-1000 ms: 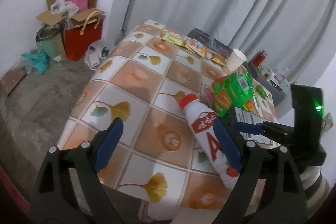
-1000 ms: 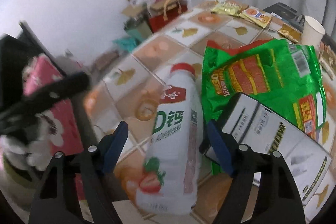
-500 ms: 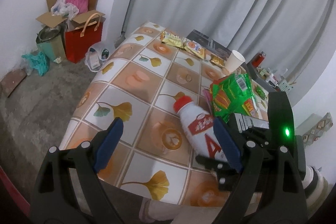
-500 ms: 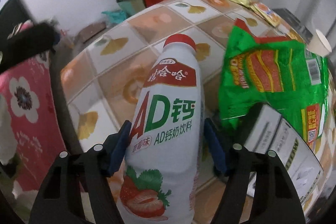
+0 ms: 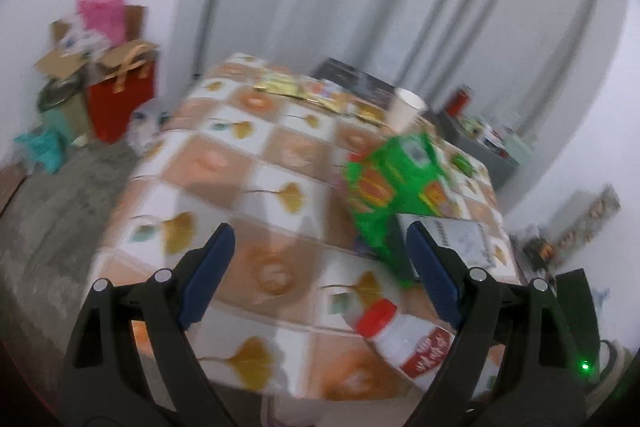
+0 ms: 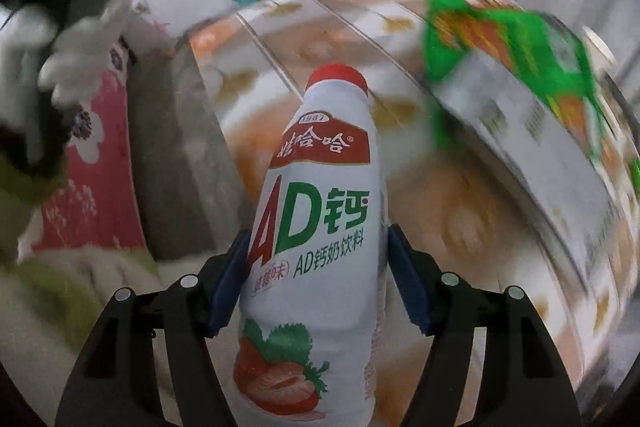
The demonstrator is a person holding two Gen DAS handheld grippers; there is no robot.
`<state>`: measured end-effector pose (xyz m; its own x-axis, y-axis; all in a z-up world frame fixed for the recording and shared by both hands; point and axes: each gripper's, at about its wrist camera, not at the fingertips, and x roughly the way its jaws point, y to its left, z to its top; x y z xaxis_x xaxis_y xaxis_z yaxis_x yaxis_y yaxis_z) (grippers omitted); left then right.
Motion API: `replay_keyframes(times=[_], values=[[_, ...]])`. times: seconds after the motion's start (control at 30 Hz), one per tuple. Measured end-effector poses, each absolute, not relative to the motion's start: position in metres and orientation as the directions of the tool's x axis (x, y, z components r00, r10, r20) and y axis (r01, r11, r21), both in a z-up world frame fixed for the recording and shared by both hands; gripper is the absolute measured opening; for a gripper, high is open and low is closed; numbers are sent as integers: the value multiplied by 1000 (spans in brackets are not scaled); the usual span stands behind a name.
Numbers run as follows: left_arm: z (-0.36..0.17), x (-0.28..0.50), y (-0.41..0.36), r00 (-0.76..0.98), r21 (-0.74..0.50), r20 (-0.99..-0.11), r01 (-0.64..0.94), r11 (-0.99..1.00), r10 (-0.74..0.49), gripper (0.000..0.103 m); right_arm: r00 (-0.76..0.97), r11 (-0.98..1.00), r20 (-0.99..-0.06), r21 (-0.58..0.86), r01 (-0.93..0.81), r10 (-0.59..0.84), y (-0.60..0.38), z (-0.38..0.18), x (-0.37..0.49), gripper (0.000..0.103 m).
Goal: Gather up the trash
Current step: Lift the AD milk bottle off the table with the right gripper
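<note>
Gripping milk bottle (image 6: 316, 211), right tool (image 6: 318, 279) clamped.

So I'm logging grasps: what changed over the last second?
The right gripper closed on the bottle and pulled it off toward the table's near edge. The left gripper stays open and empty; green bag, box and cup stayed put.

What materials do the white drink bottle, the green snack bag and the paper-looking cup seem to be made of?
White bottle: likely opaque plastic with a glossy printed label and a smooth red cap, held by the right gripper.
Green snack bag: probably thin plastic film, shiny and creased.
Cup: seems matte paper, plain off-white, though blur leaves this open.
</note>
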<state>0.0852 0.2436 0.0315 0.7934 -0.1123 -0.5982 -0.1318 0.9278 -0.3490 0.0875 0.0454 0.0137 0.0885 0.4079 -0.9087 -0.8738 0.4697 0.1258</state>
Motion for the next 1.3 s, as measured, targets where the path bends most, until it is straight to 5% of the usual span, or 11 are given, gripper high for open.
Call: replay_keyframes(times=[0.37, 0.7, 0.93, 1.3], values=[[29, 210, 108, 605, -315, -625, 383, 868, -494, 83, 194, 828, -910, 223, -514, 365, -109, 9, 111, 66], [-21, 277, 55, 368, -194, -857, 419, 887, -361, 83, 260, 873, -835, 450, -185, 485, -164, -5, 140, 66], [-22, 243, 42, 300, -146, -898, 491, 859, -323, 83, 254, 844, -805, 513, -156, 536, -169, -16, 149, 66], [-23, 184, 11, 226, -234, -886, 534, 813, -404, 83, 276, 842, -798, 528, -108, 536, -174, -18, 150, 66]])
